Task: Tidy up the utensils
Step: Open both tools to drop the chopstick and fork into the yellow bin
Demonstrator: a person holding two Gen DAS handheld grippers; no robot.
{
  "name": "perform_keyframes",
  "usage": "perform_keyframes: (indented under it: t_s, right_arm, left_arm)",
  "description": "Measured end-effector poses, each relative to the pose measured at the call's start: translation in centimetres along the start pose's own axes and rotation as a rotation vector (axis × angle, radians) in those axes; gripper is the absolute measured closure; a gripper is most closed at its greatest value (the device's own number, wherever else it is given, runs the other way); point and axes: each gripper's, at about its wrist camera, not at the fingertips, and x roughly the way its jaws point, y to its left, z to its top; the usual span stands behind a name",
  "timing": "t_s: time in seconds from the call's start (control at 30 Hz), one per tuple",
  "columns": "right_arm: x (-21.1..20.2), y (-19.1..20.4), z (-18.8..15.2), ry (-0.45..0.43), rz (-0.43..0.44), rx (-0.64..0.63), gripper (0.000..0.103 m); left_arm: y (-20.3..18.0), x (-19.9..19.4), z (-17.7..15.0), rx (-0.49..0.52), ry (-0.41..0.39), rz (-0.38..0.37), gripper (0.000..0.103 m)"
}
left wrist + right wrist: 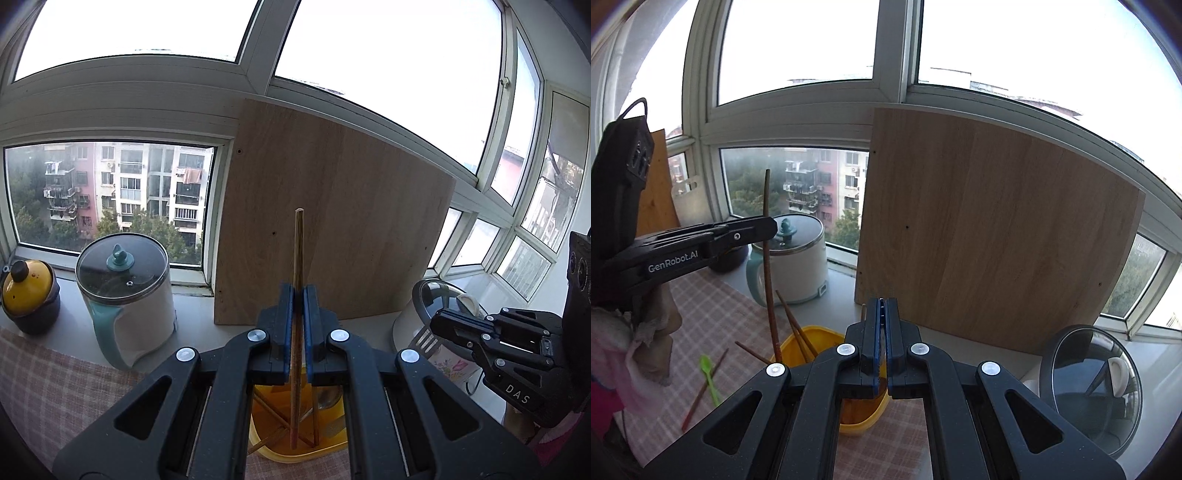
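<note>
Wooden chopstick (298, 314): stands almost upright, clamped between the pads of the left gripper (298, 295); its top rises well above the jaws, its lower end reaches down into the tub.
Left gripper: jaws closed on the chopstick, blue pads pressing it from both sides; in the right wrist view it comes in from the left, level, with the stick (768, 258) crossing it near the tip.
Right gripper (884, 310): jaws closed with nothing between them; it hangs above the tub's right part. In the left wrist view it (448, 321) shows at the right edge, well apart from the held stick.
Yellow tub (827, 334): sits on the checked cloth (713, 306), below both grippers; more chopsticks (798, 332) lean inside it against its wall.
Loose stick (703, 387): reddish, lies on the cloth left of the tub, outside it.
Green spoon (710, 374): lies on the cloth, touching or crossing the loose stick.
Wooden board (328, 229): leans upright against the window frame, behind the tub.
White pot (127, 291): glass lid, teal knob, on the sill left of the board.
Brown jar (27, 295): yellow lid, just left of the pot.
Glass lid (1093, 387): tilted, at the far right, near the board's lower corner.
</note>
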Motion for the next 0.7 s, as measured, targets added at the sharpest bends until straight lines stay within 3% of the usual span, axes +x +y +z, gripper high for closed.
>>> perform_keyframes:
  t_s: [0.63,0.67,0.7]
  right_arm:
    - [3.0,0.6,-1.9,0.089,0.03,0.035,0.101]
    - [2.9,0.6,-1.9,0.092,0.034,0.04,0.1]
    - [2.9,0.6,-1.9,0.092,0.033,0.044,0.097]
  left_arm:
    - [-0.2,0.5,-3.0,0.014,0.103,-0.03,0.1]
    - [-0.2,0.4,-3.1,0.015,0.11,-0.029,0.099]
    - [-0.2,0.3,-3.0,0.014,0.114,-0.032,0.089]
